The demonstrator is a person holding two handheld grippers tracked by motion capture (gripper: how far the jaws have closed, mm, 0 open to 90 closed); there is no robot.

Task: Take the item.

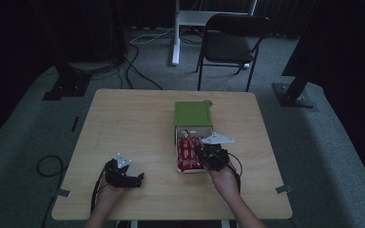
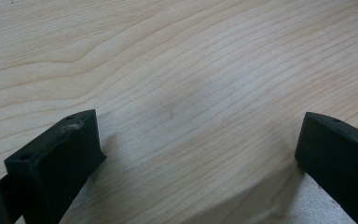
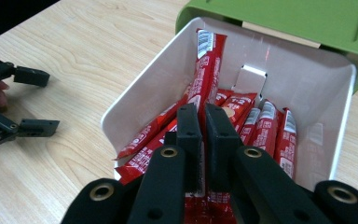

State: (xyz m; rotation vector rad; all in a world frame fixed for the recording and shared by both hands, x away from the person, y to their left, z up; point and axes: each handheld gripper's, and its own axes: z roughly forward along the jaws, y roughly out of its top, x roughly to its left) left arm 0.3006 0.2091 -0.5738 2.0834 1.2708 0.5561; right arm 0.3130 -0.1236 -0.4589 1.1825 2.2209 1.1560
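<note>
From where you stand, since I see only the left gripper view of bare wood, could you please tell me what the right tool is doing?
Observer: The right tool is shut on a long red stick-shaped packet, which stands up out of a pile of the same.
Operator: Where does that pile lie?
Observer: In a white open tray pulled out of a green box sleeve.
Operator: Where is that from my tool?
Observer: In the high view it lies to the right of your open left tool, apart from it, on the light wooden table.
</note>
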